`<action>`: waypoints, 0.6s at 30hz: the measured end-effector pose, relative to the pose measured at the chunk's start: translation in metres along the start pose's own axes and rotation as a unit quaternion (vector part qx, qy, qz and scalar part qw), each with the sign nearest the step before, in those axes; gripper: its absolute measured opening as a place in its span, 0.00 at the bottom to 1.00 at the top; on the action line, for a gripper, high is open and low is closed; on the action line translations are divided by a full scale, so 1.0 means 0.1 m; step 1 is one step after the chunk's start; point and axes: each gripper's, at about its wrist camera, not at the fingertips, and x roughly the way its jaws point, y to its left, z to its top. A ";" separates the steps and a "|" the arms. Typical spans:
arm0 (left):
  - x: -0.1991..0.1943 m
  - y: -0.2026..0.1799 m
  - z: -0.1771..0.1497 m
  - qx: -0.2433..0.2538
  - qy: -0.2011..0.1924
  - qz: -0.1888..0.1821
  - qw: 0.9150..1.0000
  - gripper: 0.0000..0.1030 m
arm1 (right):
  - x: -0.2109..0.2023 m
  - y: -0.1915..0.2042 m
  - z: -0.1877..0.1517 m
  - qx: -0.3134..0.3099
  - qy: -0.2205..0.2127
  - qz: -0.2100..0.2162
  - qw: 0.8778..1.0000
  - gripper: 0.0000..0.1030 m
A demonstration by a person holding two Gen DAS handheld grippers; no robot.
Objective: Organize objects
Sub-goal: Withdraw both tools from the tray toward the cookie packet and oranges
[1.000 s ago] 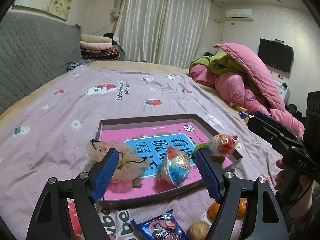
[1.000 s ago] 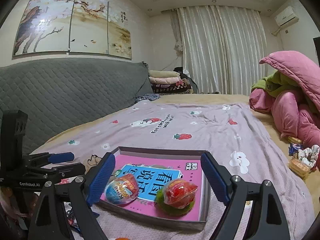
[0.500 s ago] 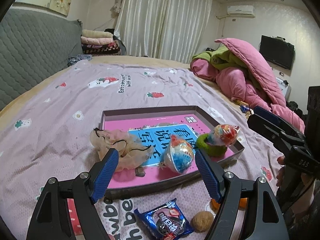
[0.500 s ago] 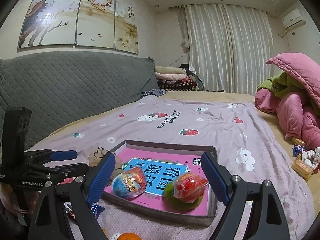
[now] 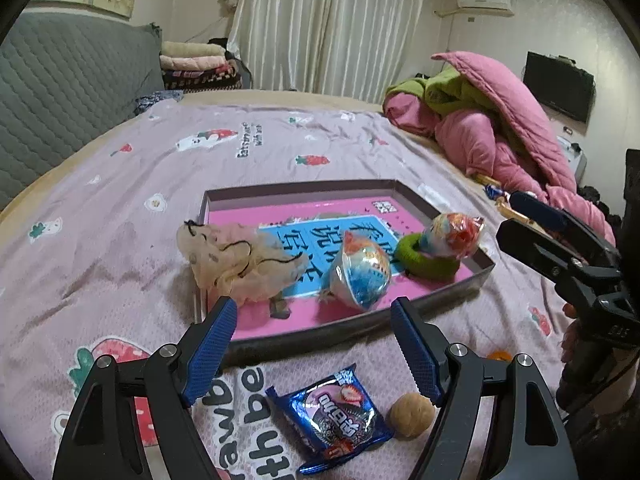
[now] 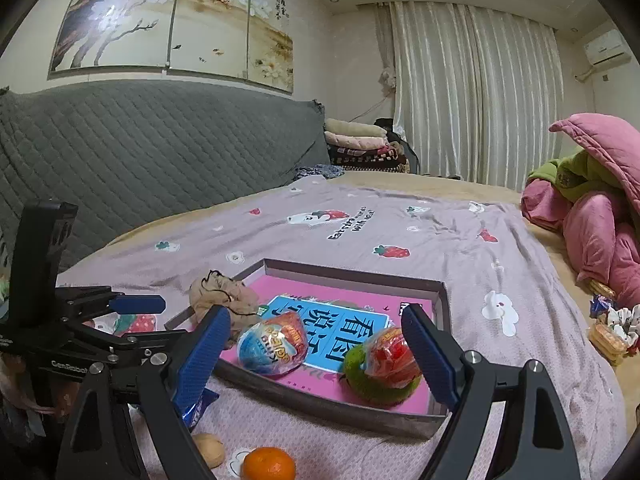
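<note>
A shallow box tray with a pink book inside lies on the bed. In it are a beige scrunchie over its left rim, a blue egg toy, and a red egg toy resting on a green hair ring. In front of the tray lie a blue snack packet, a walnut and an orange. My left gripper is open and empty above the packet. My right gripper is open and empty before the tray.
A pink and green quilt pile lies at the bed's right side. A grey quilted headboard runs along the left. Folded blankets are stacked at the far end. Small wrapped snacks lie at the right edge.
Both grippers have drawn back and risen from the tray. The packet, walnut and orange have come into view in front of it. Both stay open.
</note>
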 end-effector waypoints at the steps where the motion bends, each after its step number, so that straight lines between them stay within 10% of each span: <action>1: 0.00 0.00 -0.01 -0.001 0.001 0.000 1.000 0.78 | 0.00 0.01 -0.01 -0.003 0.000 0.000 1.000 0.85; 18: 0.11 0.01 -0.17 -0.014 0.042 0.001 0.999 0.78 | 0.06 0.17 -0.21 -0.029 0.041 0.017 0.999 0.85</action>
